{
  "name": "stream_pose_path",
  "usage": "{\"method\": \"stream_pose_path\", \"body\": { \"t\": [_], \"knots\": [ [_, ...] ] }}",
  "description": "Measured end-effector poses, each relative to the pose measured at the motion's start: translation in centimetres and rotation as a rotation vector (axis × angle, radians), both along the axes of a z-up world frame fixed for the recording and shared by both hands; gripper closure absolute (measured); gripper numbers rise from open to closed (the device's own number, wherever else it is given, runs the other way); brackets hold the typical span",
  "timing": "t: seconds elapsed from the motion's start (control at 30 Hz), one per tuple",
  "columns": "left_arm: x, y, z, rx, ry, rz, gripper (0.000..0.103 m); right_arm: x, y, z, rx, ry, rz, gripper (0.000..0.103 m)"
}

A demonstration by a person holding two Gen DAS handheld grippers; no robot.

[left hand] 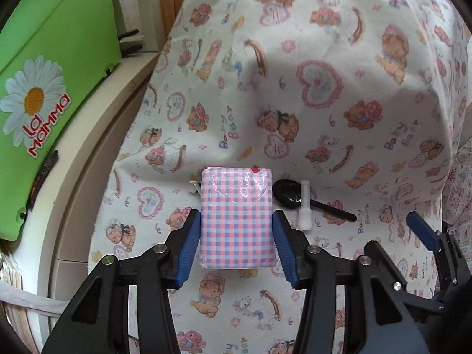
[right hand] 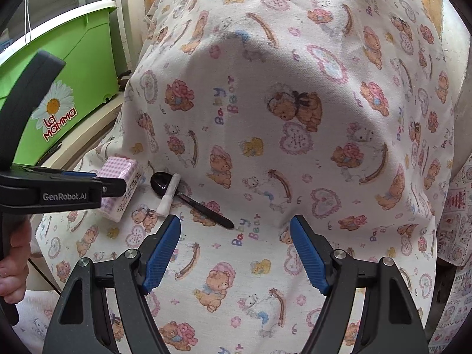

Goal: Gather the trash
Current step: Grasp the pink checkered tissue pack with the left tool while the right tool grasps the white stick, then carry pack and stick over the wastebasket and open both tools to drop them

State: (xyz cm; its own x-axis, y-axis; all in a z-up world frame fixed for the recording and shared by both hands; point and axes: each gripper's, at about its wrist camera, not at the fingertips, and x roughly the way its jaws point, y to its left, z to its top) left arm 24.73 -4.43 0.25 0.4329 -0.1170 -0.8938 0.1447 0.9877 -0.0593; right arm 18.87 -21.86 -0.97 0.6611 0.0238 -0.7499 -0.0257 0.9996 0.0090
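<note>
A pink-and-blue checked tissue pack point(left hand: 236, 218) sits between the blue pads of my left gripper point(left hand: 236, 215), which press on both its long sides. In the right wrist view the pack point(right hand: 124, 168) looks tilted off the teddy-bear cloth point(right hand: 265, 147). Just right of it lie a black plastic spoon point(left hand: 287, 196) and a small white plastic tube point(left hand: 305, 206) across the spoon's neck. My right gripper point(right hand: 235, 221) hovers open over bare cloth, to the right of the spoon point(right hand: 191, 199) and the tube point(right hand: 169, 194), with nothing between its fingers.
A green bin with a daisy logo point(left hand: 59, 59) stands to the left, beyond a beige ledge point(left hand: 97, 135). The cloth point(left hand: 324, 103) humps up behind the objects. A hand point(right hand: 14, 253) grips the left tool's handle. More patterned fabric point(right hand: 457, 221) lies at the right edge.
</note>
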Motion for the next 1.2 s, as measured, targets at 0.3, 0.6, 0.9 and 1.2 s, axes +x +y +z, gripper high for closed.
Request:
{"method": "stream_pose_path", "body": {
  "t": [0.3,0.6,0.9,1.2],
  "knots": [
    [0.0,3.9,2.0,0.026,-0.072,0.085,0.055,2.3,3.2,-1.3,0.16,0.065,0.132,0.037],
    [1.7,5.2,1.4,0.032,-0.047,0.142,0.055,6.1,4.9,-4.0,0.182,0.123,0.147,0.071],
    [2.1,5.1,2.0,-0.016,-0.038,0.152,0.055,6.1,6.2,-5.2,0.134,0.106,0.171,0.088],
    [1.5,5.2,2.3,0.009,-0.063,0.145,0.055,4.4,6.0,-3.1,0.166,0.089,0.217,0.09]
  ]
}}
